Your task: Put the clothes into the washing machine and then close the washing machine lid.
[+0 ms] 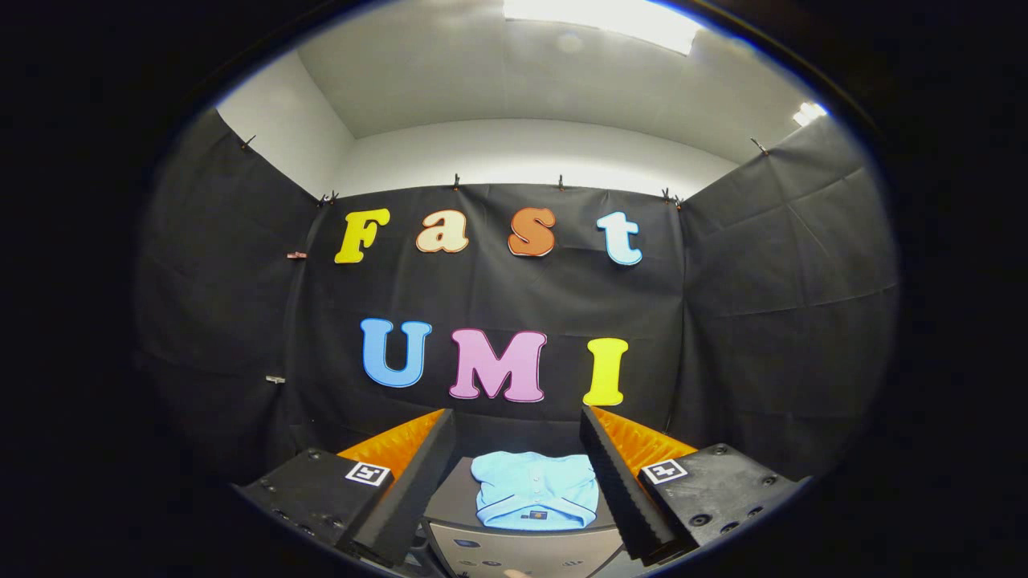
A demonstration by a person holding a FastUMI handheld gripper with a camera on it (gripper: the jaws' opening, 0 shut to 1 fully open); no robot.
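Ahead, folded shirt (536, 499) on washer (514, 550), collar seemingly toward gripper (518, 482); jaws apart.

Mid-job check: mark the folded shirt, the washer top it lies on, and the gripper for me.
light blue shirt (536, 488), gripper view, on the middle of the folded cloth.
washing machine (526, 552), gripper view, on its grey front panel below the shirt.
gripper (518, 482), gripper view, midway between the open fingers, shirt between them.

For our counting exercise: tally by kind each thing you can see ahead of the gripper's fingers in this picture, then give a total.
Folded light blue shirt, lying between the open gripper fingers: 1
Washing machine, grey top under the shirt: 1
Total: 2
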